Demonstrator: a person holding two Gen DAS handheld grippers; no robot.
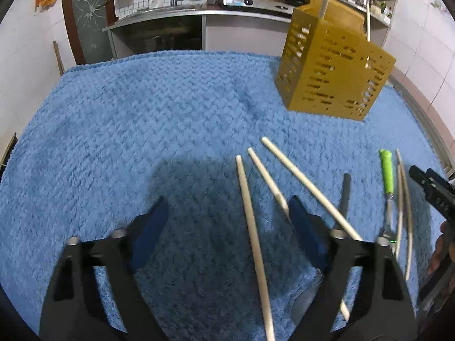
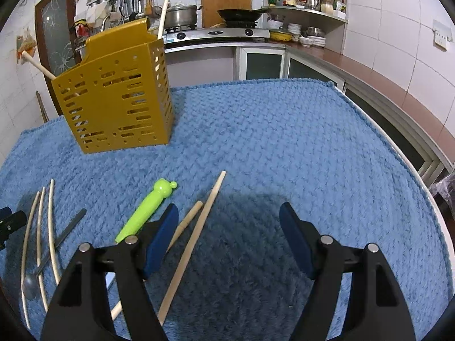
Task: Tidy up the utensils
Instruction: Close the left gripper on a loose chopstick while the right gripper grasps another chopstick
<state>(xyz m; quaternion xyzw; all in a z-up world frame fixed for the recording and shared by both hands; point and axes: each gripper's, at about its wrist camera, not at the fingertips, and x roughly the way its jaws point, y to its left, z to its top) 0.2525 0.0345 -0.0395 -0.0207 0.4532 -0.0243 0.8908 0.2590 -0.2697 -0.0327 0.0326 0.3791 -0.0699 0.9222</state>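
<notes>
1. The left gripper has its jaws spread wide and holds nothing. It hangs over the blue towel, low in the left wrist view.
2. The right gripper is spread wide too, with nothing between its jaws.
3. The yellow holder stands in the upper left of the right wrist view. Two wooden handles already poke out of its top.
4. Loose sticks lie on the towel. One long chopstick lies between the left jaws.
5. The green-handled fork lies just left of the right gripper.
6. The next good move is likely a slow drop over one stick, squeezing near its middle so it does not tip.
</notes>
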